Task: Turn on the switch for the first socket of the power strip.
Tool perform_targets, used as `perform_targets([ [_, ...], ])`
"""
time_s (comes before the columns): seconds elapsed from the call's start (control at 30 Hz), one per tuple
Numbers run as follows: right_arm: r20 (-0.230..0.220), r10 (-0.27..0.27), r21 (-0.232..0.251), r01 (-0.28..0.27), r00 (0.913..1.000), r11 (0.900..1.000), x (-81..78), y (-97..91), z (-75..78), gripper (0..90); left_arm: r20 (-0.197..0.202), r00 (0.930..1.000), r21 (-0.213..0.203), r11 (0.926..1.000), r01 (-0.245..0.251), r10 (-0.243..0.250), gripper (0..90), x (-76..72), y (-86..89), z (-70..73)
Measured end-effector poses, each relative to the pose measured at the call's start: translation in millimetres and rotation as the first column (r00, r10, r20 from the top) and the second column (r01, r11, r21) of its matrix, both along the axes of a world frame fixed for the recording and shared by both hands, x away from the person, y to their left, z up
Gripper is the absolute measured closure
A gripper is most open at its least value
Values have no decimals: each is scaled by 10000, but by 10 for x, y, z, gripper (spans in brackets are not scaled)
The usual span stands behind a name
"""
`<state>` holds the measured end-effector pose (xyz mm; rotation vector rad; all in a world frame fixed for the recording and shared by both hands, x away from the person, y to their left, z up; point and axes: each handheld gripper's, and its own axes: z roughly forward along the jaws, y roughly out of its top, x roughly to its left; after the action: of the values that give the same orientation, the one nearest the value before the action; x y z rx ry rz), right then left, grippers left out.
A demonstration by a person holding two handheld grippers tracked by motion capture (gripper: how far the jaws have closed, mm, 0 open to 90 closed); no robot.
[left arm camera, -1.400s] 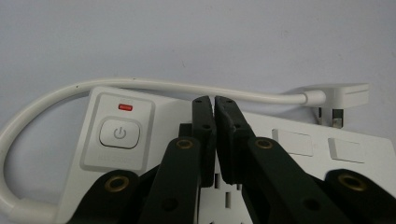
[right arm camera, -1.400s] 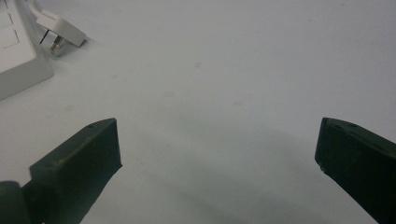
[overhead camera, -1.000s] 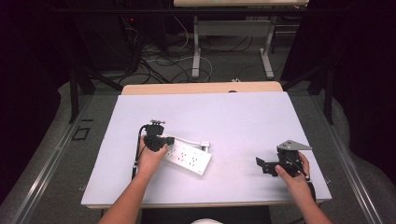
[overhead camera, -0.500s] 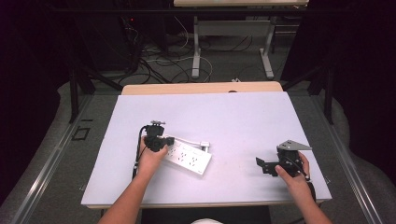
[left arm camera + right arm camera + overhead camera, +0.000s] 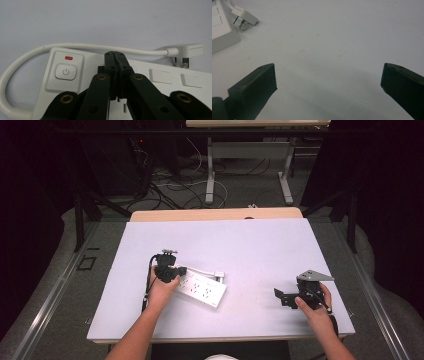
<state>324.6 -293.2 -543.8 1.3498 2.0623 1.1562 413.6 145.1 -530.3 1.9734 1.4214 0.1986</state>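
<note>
Item: white power strip (image 5: 200, 290), flat on white table (image 5: 250, 245), angled, left of centre.
Switch: grey power button (image 5: 65, 72) at one end, small red light (image 5: 68, 58) above it.
Cord: short white cable (image 5: 82, 46) loops to white plug (image 5: 186, 51) lying just beside strip.

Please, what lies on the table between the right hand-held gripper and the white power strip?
Nothing: in the high view, bare table separates the right hand-held gripper from the power strip. The right gripper view shows the same stretch, with the strip's plug beyond it.
</note>
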Motion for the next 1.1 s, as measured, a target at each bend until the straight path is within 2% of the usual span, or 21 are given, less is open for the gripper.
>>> perform_targets([
  [0.13,-3,-10,-22,10,10000,10000,-2,0,2,0,-8,10000,-34,10000,-19,19,900,0,-8,0],
  [0.27,47,-50,-2,50,10000,10000,1,3,-3,0,181,9998,249,9997,14,-19,900,-6,-21,2],
  [0.43,-3,31,-21,-31,10000,10000,1,-5,-2,0,308,9995,343,9994,-7,-4,889,-11,-35,2],
  [0.57,-32,-18,7,18,10000,10000,0,-3,-2,0,433,9990,442,9990,68,-88,857,-14,-42,0],
  [0.8,-51,-7,15,7,10000,10000,0,-2,-3,0,764,9961,916,9951,379,-449,789,-31,-65,12],
  [1.1,-46,-6,30,6,10000,10000,0,-1,-2,0,1300,9908,872,9958,260,-373,686,-62,-75,52],
])
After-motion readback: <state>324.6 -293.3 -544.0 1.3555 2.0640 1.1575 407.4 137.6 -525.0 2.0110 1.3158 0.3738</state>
